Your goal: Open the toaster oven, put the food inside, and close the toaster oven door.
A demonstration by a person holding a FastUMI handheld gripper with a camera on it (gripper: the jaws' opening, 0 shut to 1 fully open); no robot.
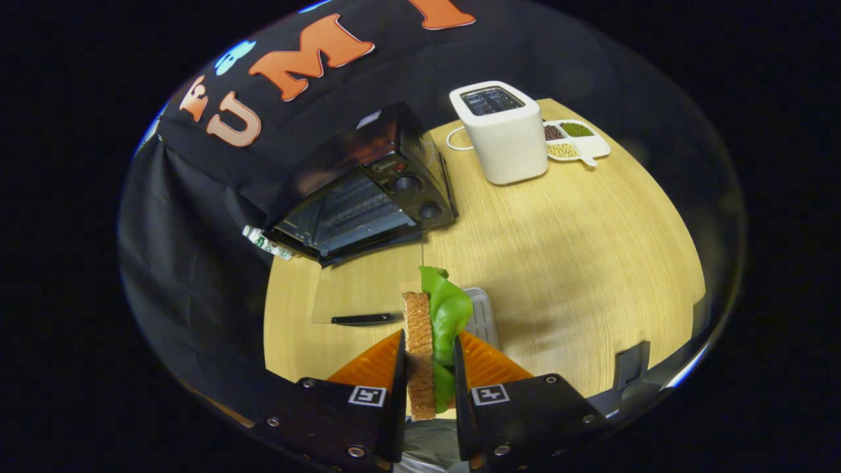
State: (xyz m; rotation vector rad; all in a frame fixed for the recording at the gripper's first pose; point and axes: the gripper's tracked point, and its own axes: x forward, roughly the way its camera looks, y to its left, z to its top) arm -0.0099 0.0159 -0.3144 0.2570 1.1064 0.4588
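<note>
at the far left, half tucked under the toaster oven's corner, lies a small green-and-white packet (pixel 266 244) at the edge of the wooden table (pixel 578 263). next to it the black toaster oven (pixel 368 190) sits at the back-left of the table against the cloth wall, its glass door (pixel 358 292) dropped fully open and lying flat on the table, the dark door handle (pixel 364 319) at the near edge. the wire rack shows inside and two round knobs (pixel 417 197) sit on its right-hand panel.

in the middle, the gripper (pixel 428 368) pinches the food upright between its two fingers — a slice of brown bread (pixel 418 341) pressed against a green lettuce leaf (pixel 449 312), both fingers tight on the stack. the food hangs above the table, just right of the open door and well short of the oven's mouth. a small grey ridged tray (pixel 481 315) lies on the table behind the lettuce.

further right and back stands a white pop-up toaster (pixel 502 135) with its cord curled at its left side, and just beside it a white divided dish (pixel 578 141) holds dark, green and pale beans — one kind per compartment.
</note>
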